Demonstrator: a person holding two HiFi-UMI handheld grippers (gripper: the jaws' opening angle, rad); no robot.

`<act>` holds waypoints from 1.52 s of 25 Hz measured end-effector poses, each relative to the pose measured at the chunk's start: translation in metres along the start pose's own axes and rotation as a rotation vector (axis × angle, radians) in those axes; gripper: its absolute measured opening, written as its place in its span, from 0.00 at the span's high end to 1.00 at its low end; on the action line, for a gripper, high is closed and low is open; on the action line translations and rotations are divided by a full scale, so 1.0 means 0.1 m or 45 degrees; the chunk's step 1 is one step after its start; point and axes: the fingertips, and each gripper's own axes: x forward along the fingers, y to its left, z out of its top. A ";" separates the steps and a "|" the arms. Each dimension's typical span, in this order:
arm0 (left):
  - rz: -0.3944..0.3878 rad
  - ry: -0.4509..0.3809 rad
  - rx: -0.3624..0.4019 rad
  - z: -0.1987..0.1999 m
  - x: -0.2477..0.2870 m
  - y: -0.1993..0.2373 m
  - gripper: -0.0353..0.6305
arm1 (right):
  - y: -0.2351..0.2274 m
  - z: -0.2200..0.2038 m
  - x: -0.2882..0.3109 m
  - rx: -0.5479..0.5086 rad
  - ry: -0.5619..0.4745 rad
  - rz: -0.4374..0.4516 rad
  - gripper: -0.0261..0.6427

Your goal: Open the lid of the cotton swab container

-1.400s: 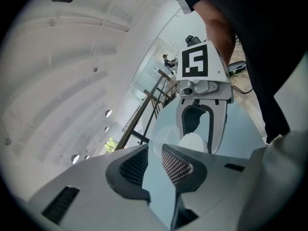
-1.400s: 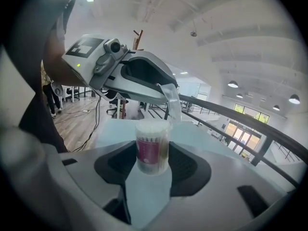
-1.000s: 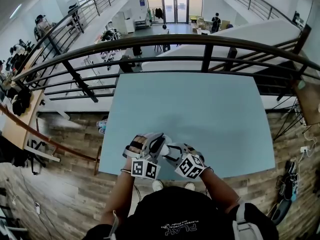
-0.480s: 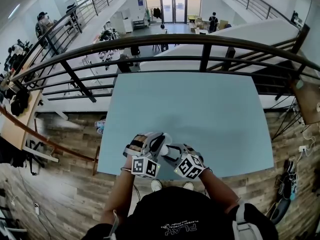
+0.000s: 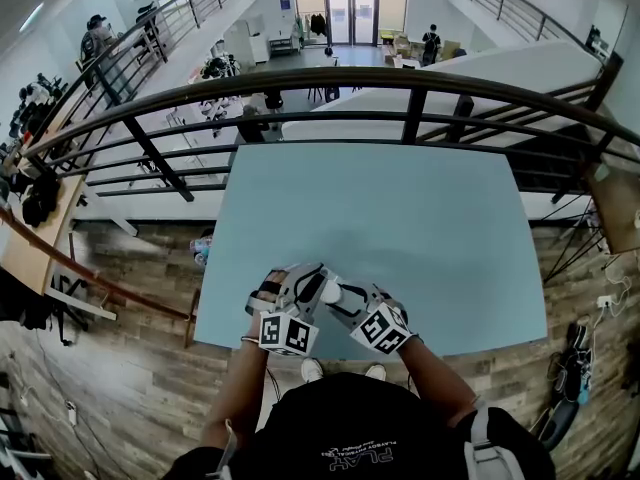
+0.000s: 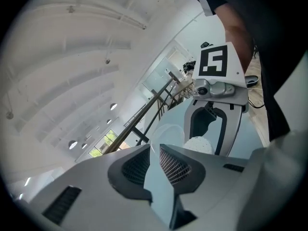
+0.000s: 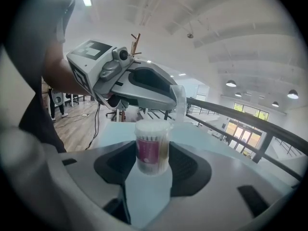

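While the right claw [image 7: 154,165] pinches the cotton swab container [image 7: 152,146] by its sides, the left claw [image 6: 155,154] is nipped on the clear lid [image 6: 167,134], which is off & held just beside the container's open top. White swab tips [image 6: 199,146] show at the mouth. Container has a magenta label (print too small to read). Both claws meet over the near edge of the light-blue surface [image 5: 400,228], left of centre. Person's black shirt [image 5: 350,428] reads "PLAY" in big letters; smaller line beside it illegible.
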 end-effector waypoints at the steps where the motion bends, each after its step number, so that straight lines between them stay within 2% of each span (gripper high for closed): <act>1: -0.001 -0.001 -0.004 0.00 0.00 0.00 0.84 | 0.00 0.00 0.00 0.005 -0.001 -0.001 0.63; 7: -0.012 0.020 -0.009 -0.03 0.01 -0.01 0.84 | -0.10 0.00 -0.02 0.096 -0.025 -0.029 0.63; 15: 0.006 0.011 -0.117 -0.06 -0.01 -0.03 0.84 | -0.31 -0.02 -0.10 0.157 -0.059 -0.148 0.63; 17: 0.021 0.000 -0.168 -0.07 -0.02 -0.02 0.84 | -0.35 0.01 -0.12 0.167 -0.082 -0.181 0.63; 19: 0.049 -0.018 -0.244 -0.08 -0.05 0.02 0.85 | -0.39 0.05 -0.14 0.181 -0.104 -0.212 0.63; 21: 0.080 -0.035 -0.329 -0.10 -0.09 0.06 0.92 | -0.43 0.09 -0.16 0.189 -0.123 -0.240 0.63; 24: 0.107 -0.058 -0.469 -0.15 -0.11 0.11 0.93 | -0.50 0.13 -0.21 0.189 -0.143 -0.281 0.63; 29: 0.178 -0.140 -0.848 -0.31 -0.22 0.30 0.93 | -0.61 0.19 -0.26 0.200 -0.173 -0.351 0.63; 32: 0.186 -0.148 -1.029 -0.43 -0.30 0.31 0.93 | -0.64 0.20 -0.27 0.213 -0.193 -0.384 0.63; 35: 0.188 -0.151 -1.117 -0.45 -0.36 0.32 0.93 | -0.66 0.24 -0.31 0.224 -0.231 -0.412 0.63; 38: 0.206 -0.134 -1.147 -0.53 -0.38 0.29 0.93 | -0.68 0.30 -0.33 0.237 -0.276 -0.428 0.63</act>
